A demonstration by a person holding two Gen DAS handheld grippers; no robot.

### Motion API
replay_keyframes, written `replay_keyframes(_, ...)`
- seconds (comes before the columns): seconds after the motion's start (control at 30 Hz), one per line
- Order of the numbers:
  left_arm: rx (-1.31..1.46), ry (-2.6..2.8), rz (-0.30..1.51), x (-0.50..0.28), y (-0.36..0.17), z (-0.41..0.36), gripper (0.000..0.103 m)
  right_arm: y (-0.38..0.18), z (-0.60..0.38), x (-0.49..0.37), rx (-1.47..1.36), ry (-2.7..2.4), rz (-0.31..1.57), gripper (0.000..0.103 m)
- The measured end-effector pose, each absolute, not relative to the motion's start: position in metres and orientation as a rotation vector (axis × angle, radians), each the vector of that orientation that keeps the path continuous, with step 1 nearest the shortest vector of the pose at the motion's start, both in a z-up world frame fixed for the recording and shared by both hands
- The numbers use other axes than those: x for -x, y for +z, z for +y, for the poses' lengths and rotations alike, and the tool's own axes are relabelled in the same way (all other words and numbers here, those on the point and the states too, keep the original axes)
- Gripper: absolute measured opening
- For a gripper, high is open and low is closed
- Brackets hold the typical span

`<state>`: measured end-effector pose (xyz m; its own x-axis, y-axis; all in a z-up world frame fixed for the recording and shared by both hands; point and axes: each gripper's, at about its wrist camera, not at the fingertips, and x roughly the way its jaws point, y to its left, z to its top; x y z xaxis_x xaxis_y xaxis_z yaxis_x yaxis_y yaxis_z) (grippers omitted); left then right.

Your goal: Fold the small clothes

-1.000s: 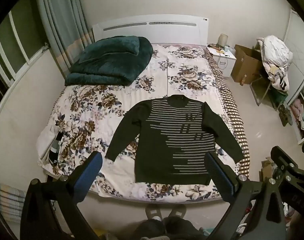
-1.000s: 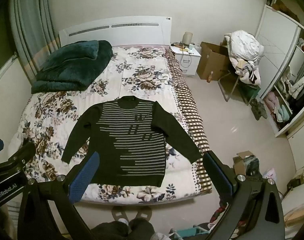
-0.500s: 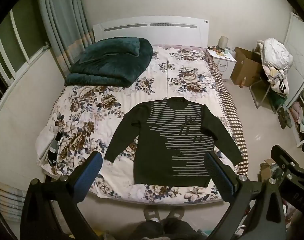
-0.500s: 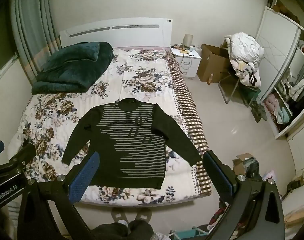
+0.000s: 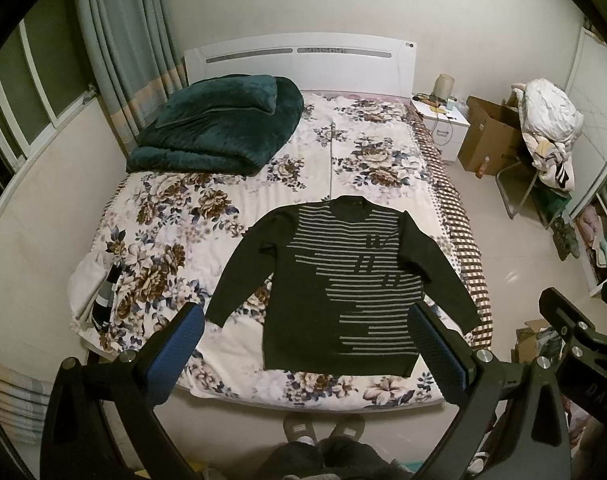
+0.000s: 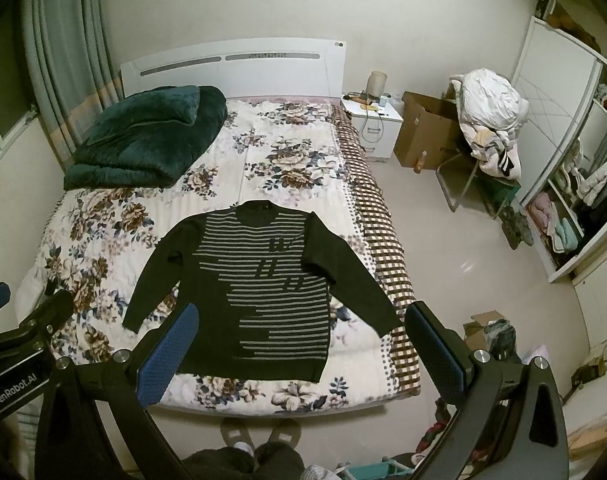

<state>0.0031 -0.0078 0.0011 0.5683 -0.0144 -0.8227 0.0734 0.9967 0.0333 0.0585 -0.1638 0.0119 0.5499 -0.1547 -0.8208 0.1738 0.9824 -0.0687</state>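
Note:
A dark sweater with grey stripes (image 5: 343, 288) lies flat, face up, on the floral bed (image 5: 175, 240), sleeves spread, hem toward me. It also shows in the right wrist view (image 6: 263, 280). My left gripper (image 5: 303, 344) is open and empty, held high above the foot of the bed. My right gripper (image 6: 299, 344) is open and empty too, held at about the same height. Neither touches the sweater.
A folded dark green blanket (image 5: 219, 128) lies at the head of the bed. A small striped item (image 5: 103, 300) lies at the bed's left edge. A nightstand (image 6: 377, 128), a cardboard box (image 6: 423, 132), a chair piled with laundry (image 6: 487, 128) and open shelves (image 6: 575, 208) stand on the right.
Both grippers have drifted slightly back and up, so the bed and sweater sit a little higher in each view. The sweater has not moved.

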Motion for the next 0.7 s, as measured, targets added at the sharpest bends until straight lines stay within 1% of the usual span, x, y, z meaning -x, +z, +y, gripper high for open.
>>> replay_keyframes(0.7, -0.059, -0.057, 0.961, -0.0092, 0.0100, -0.0146, 0.103, 0.0188, -0.1629, -0.0634, -0.019, -0.196, 0.965, 0.103)
